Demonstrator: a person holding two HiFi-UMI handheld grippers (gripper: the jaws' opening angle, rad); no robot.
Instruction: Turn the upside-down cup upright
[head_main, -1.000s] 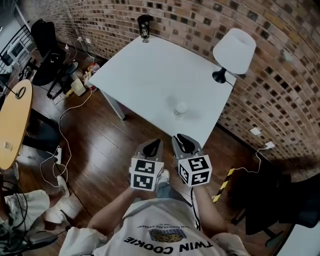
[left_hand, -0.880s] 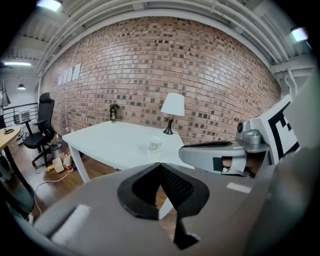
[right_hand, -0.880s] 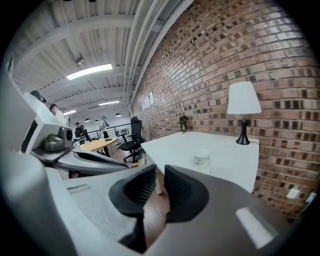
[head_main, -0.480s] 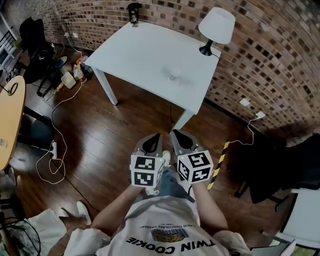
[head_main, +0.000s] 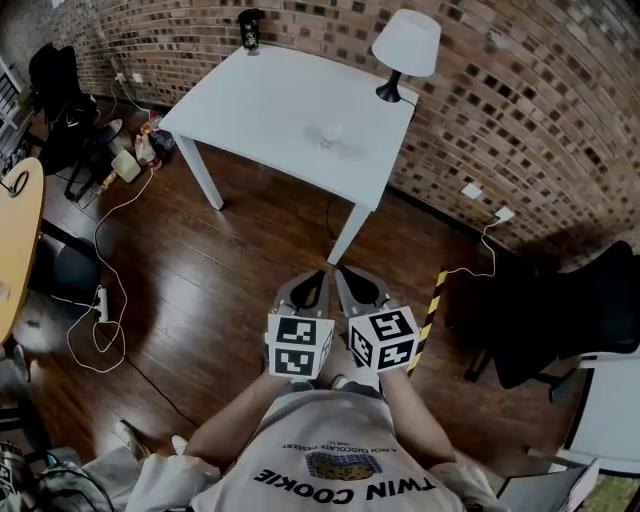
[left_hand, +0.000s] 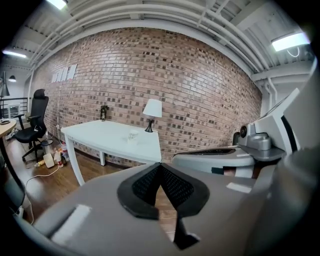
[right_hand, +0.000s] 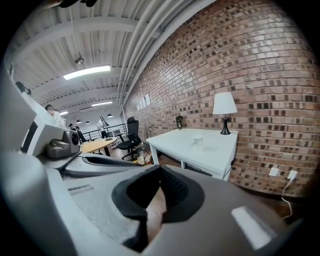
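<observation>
Holding the left gripper (head_main: 312, 285) and the right gripper (head_main: 352, 283) side by side above the wooden floor (head_main: 230, 270), well back from the white desk (head_main: 265, 95).
Both grippers have their jaws pressed together with nothing between them, and their marker cubes sit just beside each other in front of the person's chest. The cup (head_main: 331, 134) stands on the desk between its middle and the lamp (head_main: 405, 45) by the brick wall, well apart from both grippers. It is too small to tell which way up it is.
</observation>
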